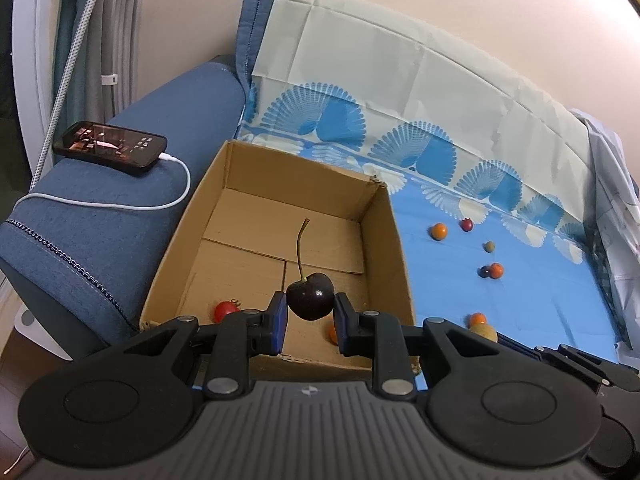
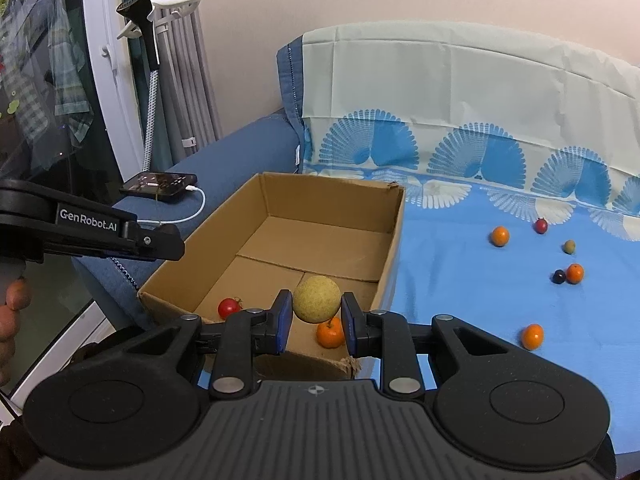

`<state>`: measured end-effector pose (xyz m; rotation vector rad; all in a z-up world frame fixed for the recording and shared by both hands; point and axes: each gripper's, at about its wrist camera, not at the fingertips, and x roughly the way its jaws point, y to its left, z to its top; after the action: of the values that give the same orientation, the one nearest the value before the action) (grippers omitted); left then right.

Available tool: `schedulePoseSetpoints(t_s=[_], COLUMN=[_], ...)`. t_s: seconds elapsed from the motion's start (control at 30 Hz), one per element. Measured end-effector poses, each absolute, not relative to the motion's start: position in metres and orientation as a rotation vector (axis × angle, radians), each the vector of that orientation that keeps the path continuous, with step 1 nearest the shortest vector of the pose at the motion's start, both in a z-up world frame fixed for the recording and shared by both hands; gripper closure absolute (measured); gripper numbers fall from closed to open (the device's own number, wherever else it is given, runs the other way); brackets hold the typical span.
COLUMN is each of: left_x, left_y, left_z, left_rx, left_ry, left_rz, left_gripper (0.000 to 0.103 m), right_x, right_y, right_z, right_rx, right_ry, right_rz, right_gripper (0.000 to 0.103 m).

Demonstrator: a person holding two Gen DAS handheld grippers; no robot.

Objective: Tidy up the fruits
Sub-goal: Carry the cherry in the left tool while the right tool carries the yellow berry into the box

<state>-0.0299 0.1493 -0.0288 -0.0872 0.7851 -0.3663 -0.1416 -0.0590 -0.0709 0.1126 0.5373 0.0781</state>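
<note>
- Left gripper: matte black plastic body with a ribbed grey centre panel bearing a small round emblem; two round black discs at its near corners; silver pivot screws on the black linkage arms; blue pads on the fingers.
- Right gripper: the same black and grey build; blue pads; silver screws.
- White lettering "GenRobot.AI" on the left gripper's side, seen from the right wrist view.
</note>
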Motion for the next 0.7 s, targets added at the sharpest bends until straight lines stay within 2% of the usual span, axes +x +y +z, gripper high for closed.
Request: schedulePoseSetpoints(t_s=[0.7], left_x=[0.033], left_y=[0.146], left_z=[-0.062], left_rx=[-0.047], left_ry=[0.823], left_rz=[-0.308], left_gripper=[0.076], right_x=[-0.075], right_y=[-0.039], right_z=[-0.096], right_rx=[0.096], right_ry=[0.603], right_rz=[0.133], right_gripper=[0.076])
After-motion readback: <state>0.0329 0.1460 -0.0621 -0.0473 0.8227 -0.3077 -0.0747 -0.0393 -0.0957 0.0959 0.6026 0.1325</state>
